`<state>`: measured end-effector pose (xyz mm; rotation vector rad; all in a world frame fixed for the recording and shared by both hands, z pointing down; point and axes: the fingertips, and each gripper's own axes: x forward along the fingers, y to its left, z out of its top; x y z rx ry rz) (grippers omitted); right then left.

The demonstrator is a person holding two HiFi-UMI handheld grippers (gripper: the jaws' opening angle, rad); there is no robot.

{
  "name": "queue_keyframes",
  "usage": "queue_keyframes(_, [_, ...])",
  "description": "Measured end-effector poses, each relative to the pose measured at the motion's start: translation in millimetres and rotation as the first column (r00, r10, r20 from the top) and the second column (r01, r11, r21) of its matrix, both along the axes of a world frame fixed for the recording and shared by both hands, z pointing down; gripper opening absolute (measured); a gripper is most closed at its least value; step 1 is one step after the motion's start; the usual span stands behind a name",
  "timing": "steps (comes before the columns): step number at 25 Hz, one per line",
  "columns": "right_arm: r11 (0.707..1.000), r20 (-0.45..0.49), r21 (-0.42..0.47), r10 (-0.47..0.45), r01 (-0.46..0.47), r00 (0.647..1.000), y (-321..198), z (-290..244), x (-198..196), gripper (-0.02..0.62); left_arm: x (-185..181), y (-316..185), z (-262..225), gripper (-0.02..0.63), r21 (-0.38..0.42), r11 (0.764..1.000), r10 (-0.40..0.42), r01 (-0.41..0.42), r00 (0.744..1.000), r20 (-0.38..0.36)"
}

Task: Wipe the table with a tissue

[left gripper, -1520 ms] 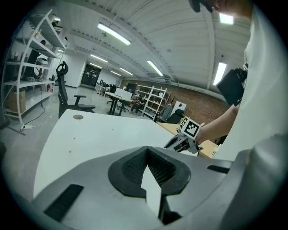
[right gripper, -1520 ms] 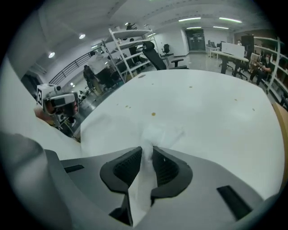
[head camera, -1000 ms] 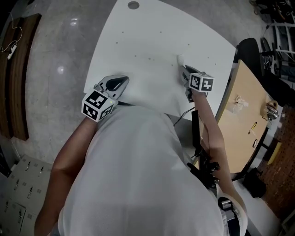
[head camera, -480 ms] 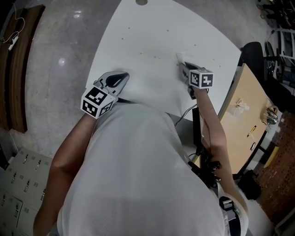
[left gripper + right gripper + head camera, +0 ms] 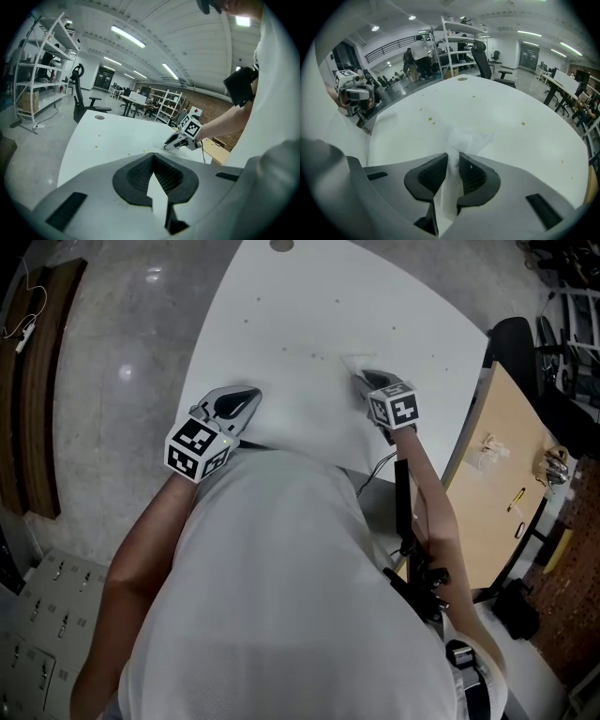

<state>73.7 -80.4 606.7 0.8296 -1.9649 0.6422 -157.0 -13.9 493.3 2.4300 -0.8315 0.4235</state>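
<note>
We count two grippers, the left gripper (image 5: 246, 399) and the right gripper (image 5: 362, 378), one tissue (image 5: 465, 138), one white table (image 5: 309, 296) and one wooden desk (image 5: 492, 488) beside it.

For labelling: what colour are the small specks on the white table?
Yellowish-brown specks; clearest in right gripper view.

The tissue (image 5: 465, 138) sits between the jaws of the right gripper (image 5: 453, 158) and spreads ahead of them onto the table (image 5: 520, 145). Crumbs (image 5: 431, 120) lie on the table ahead and slightly left of those jaws. The left gripper (image 5: 246, 399) is well off to their left, by the table's edge. Past the far edge, ahead of the jaws, stands a chair (image 5: 483, 58) — a shelf rack (image 5: 454, 44) just left of it.
</note>
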Motion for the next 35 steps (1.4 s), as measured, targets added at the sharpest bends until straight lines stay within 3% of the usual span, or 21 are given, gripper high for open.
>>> queue_keyframes(15, [0.990,0.071,-0.041,-0.128,0.131,0.989,89,1,-35,0.078,16,-13,-4,0.007,0.010,0.996,0.088,-0.088,0.996,-0.014])
queue_keyframes(22, [0.975,0.078,-0.057,-0.209,0.214,0.975,89,1,-53,0.078,17,-8,-2,0.008,-0.003,0.997,0.077,-0.077,0.997,-0.012])
queue_keyframes(27, [0.958,0.095,-0.084,-0.265,0.273,0.960,101,-2,-59,0.078,34,-2,5,0.008,-0.003,0.992,0.124,-0.124,0.992,-0.002])
queue_keyframes(32, [0.993,0.316,0.002,-0.115,0.121,0.942,91,-41,-41,0.078,73,-4,-7,0.008,0.025,0.987,0.157,-0.158,0.987,0.029])
queue_keyframes(35, [0.997,0.494,-0.006,0.065,-0.072,0.867,78,-70,-5,0.078,104,-4,-12,0.008,0.029,0.985,0.171,-0.172,0.985,0.028])
